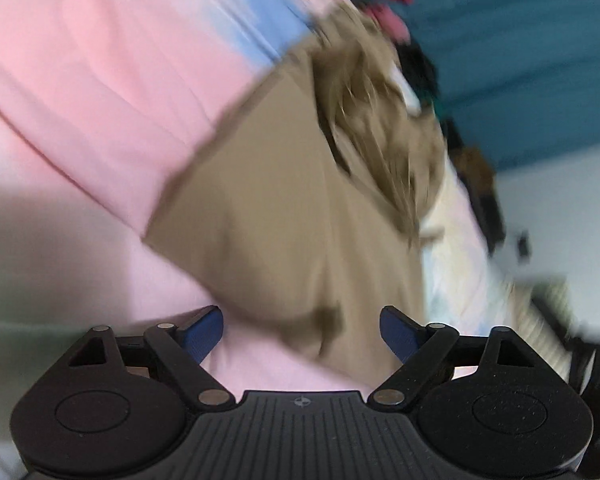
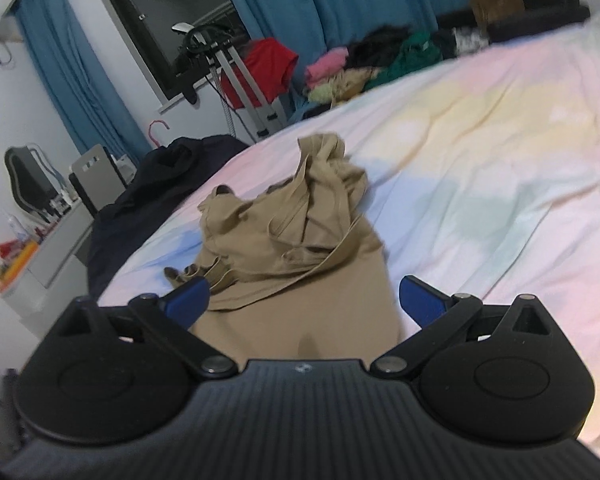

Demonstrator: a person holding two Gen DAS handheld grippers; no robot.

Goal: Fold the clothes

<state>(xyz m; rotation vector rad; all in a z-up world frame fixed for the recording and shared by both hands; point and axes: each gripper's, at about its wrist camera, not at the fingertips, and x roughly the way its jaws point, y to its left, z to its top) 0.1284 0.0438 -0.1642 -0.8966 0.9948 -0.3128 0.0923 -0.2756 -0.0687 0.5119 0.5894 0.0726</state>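
A tan garment (image 1: 284, 216) lies on the pastel bed sheet (image 1: 80, 100). Its near part is flat and its far end is bunched up. The left wrist view is blurred. My left gripper (image 1: 302, 330) is open just above the garment's near corner, holding nothing. In the right wrist view the same tan garment (image 2: 296, 232) lies crumpled with straps at its far end and a smooth part running under my right gripper (image 2: 304, 300). The right gripper is open, its blue fingers astride the smooth part.
The bed sheet (image 2: 480, 160) extends to the right. A dark garment (image 2: 156, 184) lies at the bed's left edge. A pile of clothes (image 2: 364, 64) sits at the far end by blue curtains (image 2: 340, 0). A desk (image 2: 48, 248) and chair stand at left.
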